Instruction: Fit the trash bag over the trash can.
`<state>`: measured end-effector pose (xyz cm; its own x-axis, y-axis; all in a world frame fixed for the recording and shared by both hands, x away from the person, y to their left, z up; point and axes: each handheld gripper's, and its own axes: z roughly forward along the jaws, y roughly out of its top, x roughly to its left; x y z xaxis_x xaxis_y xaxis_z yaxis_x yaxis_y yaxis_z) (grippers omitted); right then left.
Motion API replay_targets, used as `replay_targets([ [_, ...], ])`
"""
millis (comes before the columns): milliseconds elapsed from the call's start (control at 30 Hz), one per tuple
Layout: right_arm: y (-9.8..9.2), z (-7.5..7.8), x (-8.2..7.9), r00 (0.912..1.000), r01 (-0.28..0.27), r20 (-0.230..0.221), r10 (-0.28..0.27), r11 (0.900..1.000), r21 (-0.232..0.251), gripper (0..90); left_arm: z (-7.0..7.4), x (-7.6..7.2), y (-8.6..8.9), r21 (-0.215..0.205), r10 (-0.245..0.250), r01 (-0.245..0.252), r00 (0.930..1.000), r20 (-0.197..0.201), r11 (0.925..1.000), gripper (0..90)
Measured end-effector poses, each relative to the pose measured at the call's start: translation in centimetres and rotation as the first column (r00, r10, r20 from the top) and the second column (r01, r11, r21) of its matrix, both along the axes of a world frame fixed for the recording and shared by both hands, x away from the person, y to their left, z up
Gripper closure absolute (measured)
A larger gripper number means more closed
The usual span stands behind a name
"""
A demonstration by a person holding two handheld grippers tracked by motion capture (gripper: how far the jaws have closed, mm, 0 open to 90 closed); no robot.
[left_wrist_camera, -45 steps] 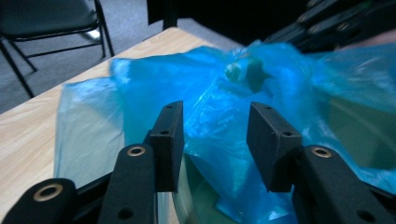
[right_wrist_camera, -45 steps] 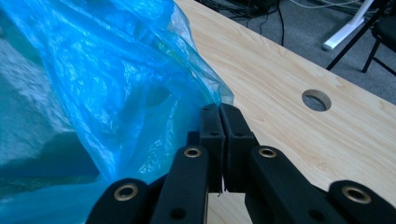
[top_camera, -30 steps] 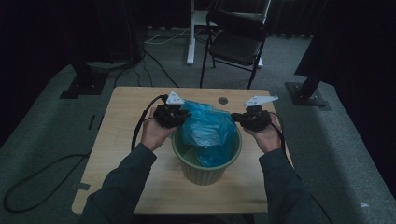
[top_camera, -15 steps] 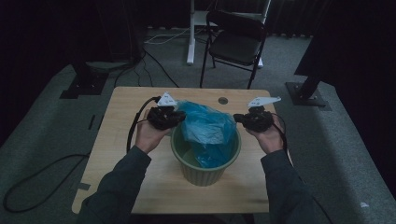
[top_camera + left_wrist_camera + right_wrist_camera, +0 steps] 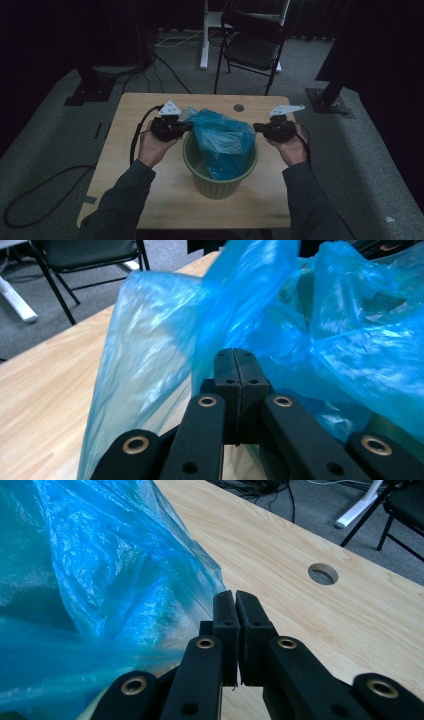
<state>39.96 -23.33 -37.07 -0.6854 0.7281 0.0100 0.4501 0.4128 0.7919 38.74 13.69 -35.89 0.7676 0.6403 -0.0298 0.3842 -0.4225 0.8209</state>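
Sitting in the green bin [image 5: 220, 175] at mid-tabletop [image 5: 130, 165], the blue bag [image 5: 222, 140] bulges above its rim. Left claw [image 5: 235, 365] has just closed on the bag's edge left of the bin; right claw [image 5: 235, 605] pinches film opposite.

Dim studio-like room: dark curtains [image 5: 45, 45], grey carpet [image 5: 50, 150], folding chair [image 5: 252, 47].

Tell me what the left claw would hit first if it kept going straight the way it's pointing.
Most likely the blue plastic bag: the left claw, shut, points straight into its crumpled film above the green bin.
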Motion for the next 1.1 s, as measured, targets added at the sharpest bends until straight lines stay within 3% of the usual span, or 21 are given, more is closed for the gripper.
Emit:
replay_targets([
  [333,-0.9,-0.4,-0.8,0.9998,-0.006,-0.019,0.006,1.0,-0.016,89.5,-1.3,-0.6,2.5,-0.048,0.025,-0.028,0.9981,-0.056,0.9984,89.7],
  [567,-1.5,-1.0,-1.4,0.9992,-0.011,-0.039,0.01,1.0,-0.026,89.8,-2.1,-0.9,3.6,-0.055,0.041,-0.046,0.9955,-0.086,0.9974,89.6],
  [1033,-1.9,-1.4,-2.2,0.9979,-0.023,-0.061,0.022,0.999,-0.029,89.8,-2.6,-1.2,4.5,-0.073,0.061,-0.069,0.9919,-0.111,0.9949,89.5],
  [1100,-1.8,-1.3,-2.1,0.9979,-0.03,-0.059,0.028,0.999,-0.036,84.2,-2.4,-1.3,4.4,-0.085,0.044,-0.053,0.9937,-0.103,0.995,88.2],
])
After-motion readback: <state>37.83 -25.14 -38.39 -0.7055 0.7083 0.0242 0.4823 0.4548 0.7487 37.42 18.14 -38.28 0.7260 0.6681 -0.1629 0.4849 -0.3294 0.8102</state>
